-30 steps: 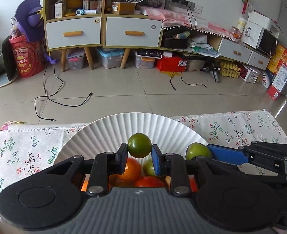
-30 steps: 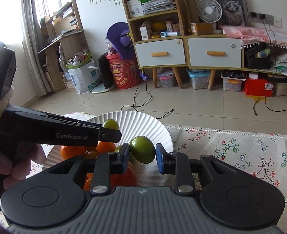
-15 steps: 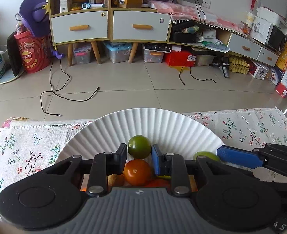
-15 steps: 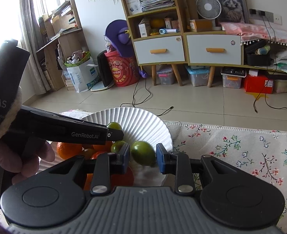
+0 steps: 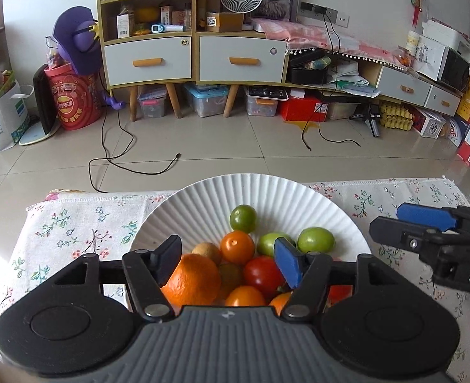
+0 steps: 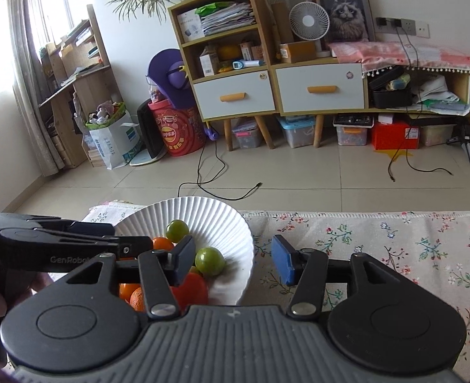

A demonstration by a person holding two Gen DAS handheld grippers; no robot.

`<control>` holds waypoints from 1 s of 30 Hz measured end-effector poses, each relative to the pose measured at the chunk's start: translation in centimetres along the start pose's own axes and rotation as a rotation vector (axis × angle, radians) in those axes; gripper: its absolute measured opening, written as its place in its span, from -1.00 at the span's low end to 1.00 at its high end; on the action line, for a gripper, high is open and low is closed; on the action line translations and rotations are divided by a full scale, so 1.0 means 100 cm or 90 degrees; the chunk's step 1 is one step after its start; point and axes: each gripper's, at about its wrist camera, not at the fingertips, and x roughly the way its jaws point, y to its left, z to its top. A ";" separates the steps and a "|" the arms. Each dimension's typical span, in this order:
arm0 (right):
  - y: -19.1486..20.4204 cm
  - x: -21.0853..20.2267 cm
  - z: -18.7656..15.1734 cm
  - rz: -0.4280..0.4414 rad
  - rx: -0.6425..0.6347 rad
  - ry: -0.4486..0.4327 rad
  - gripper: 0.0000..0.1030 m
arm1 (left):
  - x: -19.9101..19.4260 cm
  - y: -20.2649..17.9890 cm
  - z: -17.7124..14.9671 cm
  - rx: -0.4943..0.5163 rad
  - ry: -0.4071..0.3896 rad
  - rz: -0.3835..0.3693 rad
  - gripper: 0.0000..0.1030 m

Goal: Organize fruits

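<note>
Left wrist view: the left gripper (image 5: pixel 228 263), jaws just parted and empty, hovers over fruit piled in the paper plate (image 5: pixel 299 191); dipping could scatter the heap. Right wrist view: the right gripper (image 6: pixel 233 260), likewise just opened, has a green fruit (image 6: pixel 209 261) resting below its left finger, and could clip the plate's rim.

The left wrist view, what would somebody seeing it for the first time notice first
The eye goes first to the white paper plate on the flowered tablecloth, heaped with orange, red and green fruit. Framing it are the left gripper, jaws open and empty just above the big orange, and the right gripper reaching in from the right edge. Behind, a cluttered cabinet lines the far wall.
</note>
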 end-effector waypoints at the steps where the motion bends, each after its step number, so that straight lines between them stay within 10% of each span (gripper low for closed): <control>1: 0.000 -0.003 -0.001 -0.005 0.002 0.002 0.01 | -0.004 0.000 -0.003 -0.001 0.000 0.003 0.22; 30: 0.048 -0.077 -0.047 -0.136 0.006 0.093 0.98 | -0.096 -0.009 -0.088 -0.052 0.047 0.112 0.89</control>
